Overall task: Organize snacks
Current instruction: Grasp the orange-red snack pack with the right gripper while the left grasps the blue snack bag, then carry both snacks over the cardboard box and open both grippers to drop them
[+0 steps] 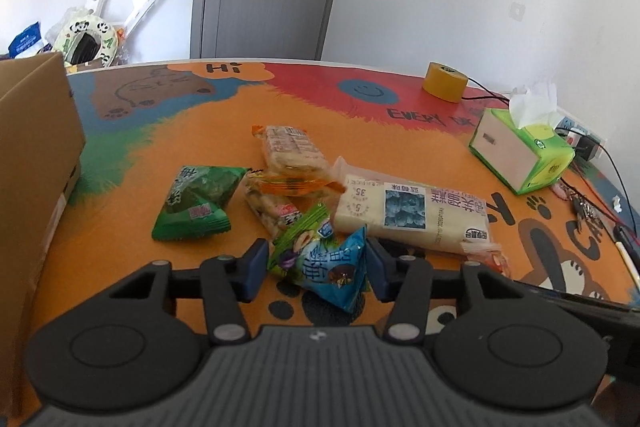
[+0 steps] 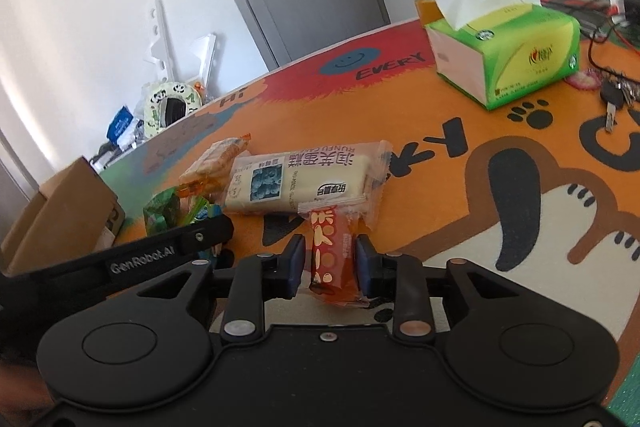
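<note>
While the snacks lie mid-tabletop, the left gripper (image 1: 316,269) straddles the blue packet (image 1: 334,273), pads apparently pressing its sides. The right gripper (image 2: 327,267) brackets the orange packet (image 2: 332,263), long axis along the fingers; contact cannot be confirmed. Cardboard box (image 1: 32,155) stands at left edge.

Tabletop (image 1: 400,131) with cartoon-print covering carries snack packets (image 1: 288,147), tissue box (image 1: 520,155), tape roll (image 1: 444,81), cardboard box (image 1: 32,147), keys (image 2: 614,95).
</note>
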`<state>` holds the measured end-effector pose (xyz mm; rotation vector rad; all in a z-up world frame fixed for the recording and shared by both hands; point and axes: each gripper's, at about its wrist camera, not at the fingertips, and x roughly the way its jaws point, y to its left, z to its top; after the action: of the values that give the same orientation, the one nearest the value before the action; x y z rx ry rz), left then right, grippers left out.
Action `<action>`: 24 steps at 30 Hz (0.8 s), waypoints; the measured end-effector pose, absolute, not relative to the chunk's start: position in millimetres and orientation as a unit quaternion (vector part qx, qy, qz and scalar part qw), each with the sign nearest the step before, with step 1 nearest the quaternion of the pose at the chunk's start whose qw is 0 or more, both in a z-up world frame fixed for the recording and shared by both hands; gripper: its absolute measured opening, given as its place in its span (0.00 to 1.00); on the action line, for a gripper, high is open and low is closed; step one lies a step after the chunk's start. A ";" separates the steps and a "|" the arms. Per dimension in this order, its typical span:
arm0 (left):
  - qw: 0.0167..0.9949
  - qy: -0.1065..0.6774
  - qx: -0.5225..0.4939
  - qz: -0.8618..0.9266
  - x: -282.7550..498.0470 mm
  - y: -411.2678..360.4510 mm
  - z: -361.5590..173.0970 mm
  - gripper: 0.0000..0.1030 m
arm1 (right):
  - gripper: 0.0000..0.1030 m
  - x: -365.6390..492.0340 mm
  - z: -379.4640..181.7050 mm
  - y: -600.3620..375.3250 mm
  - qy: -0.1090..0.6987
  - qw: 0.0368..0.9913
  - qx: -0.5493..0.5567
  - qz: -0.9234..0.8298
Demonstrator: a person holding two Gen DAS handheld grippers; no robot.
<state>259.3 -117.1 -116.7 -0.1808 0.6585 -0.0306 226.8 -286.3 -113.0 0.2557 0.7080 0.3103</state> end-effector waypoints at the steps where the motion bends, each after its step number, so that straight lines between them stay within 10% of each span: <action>1: 0.942 0.322 -0.090 -0.017 257.1 -116.2 -115.1 0.42 | 0.27 226.3 -113.0 -285.6 0.344 0.918 0.123 0.154; 24: 0.962 0.253 -0.103 -0.014 197.3 -80.0 -55.1 0.39 | 0.21 192.9 -67.5 -260.5 0.307 0.920 0.141 0.198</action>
<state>197.3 -80.0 -55.1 -0.2087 0.5116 -0.0288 192.9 -260.5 -67.5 0.2894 0.6307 0.4076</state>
